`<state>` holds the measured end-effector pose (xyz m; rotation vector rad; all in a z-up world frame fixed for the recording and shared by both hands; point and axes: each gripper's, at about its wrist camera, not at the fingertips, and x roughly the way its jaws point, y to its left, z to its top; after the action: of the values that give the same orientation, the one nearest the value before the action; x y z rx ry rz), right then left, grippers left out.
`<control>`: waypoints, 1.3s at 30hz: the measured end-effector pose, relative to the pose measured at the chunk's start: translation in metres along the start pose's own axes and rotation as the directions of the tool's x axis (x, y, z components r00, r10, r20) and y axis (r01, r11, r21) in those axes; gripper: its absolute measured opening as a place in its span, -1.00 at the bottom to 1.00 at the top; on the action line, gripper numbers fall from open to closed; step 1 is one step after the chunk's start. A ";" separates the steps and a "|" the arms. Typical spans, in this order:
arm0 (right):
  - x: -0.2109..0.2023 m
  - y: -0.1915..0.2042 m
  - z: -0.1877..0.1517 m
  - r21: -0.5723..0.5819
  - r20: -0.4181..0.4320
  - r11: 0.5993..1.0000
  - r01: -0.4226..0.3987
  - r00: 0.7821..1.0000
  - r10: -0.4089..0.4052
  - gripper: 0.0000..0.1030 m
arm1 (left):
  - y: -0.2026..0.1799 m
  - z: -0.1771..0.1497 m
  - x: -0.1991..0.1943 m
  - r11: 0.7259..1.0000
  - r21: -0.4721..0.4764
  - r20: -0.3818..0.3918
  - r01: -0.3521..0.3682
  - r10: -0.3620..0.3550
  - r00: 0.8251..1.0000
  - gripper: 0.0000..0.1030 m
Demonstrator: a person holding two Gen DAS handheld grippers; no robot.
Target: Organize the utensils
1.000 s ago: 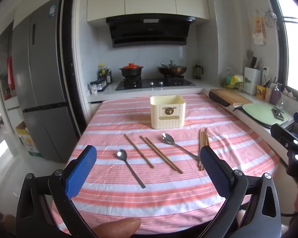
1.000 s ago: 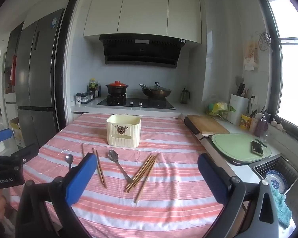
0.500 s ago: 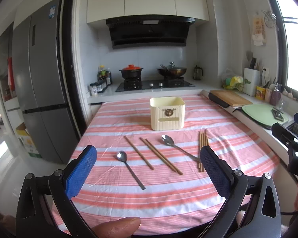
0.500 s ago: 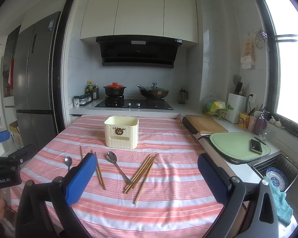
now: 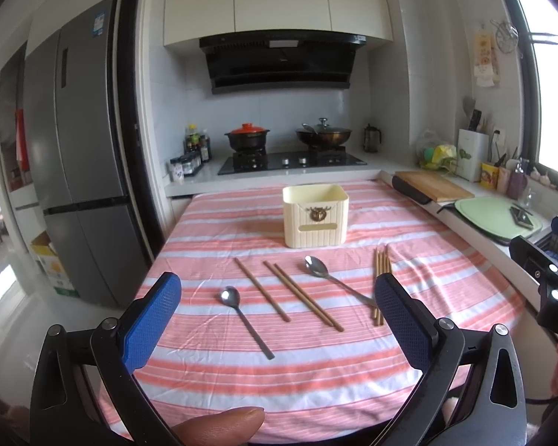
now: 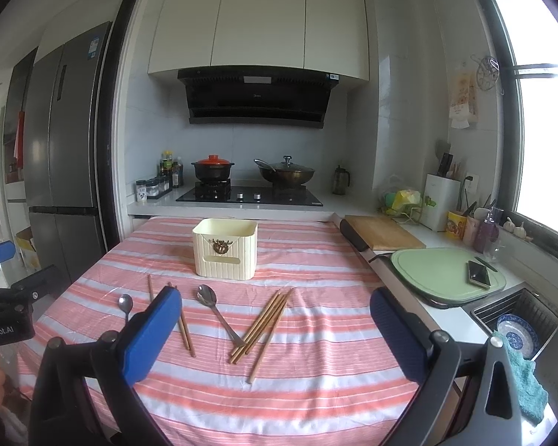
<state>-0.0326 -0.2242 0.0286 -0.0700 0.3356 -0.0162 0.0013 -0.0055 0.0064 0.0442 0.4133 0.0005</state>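
Observation:
A cream utensil box [image 5: 315,215] stands on the striped tablecloth [image 5: 279,379]; it also shows in the right wrist view [image 6: 225,247]. In front of it lie a small spoon [image 5: 241,316], a larger spoon [image 5: 327,278], three loose chopsticks [image 5: 297,297] and a bundle of chopsticks [image 5: 380,278]. The right wrist view shows the larger spoon [image 6: 217,312] and the bundle [image 6: 266,321]. My left gripper [image 5: 277,319] is open and empty, above the near table edge. My right gripper [image 6: 275,330] is open and empty, held back from the utensils.
A stove with a red-lidded pot [image 5: 247,137] and a wok [image 5: 323,134] is behind the table. A wooden board [image 6: 381,232], a green board [image 6: 446,271] with a phone, and a sink [image 6: 517,330] line the right counter. A fridge [image 5: 74,148] stands left.
Both cameras have tilted slightly, so the table sits a little lower in view. Utensils and box have not moved. Both grippers stay open.

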 end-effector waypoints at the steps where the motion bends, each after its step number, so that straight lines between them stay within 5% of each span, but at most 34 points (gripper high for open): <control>1: 0.000 0.000 0.000 -0.002 -0.002 1.000 0.000 1.000 0.000 1.00 | 0.000 0.001 0.000 1.000 0.000 -0.001 0.001 -0.001 1.000 1.00; 39: 0.003 -0.005 -0.002 0.008 -0.002 1.000 0.011 1.000 -0.011 1.00 | 0.010 0.001 0.011 0.999 -0.032 -0.003 -0.021 0.021 1.000 1.00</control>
<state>-0.0302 -0.2296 0.0264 -0.0640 0.3368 -0.0290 0.0118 0.0040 0.0034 0.0172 0.4158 0.0281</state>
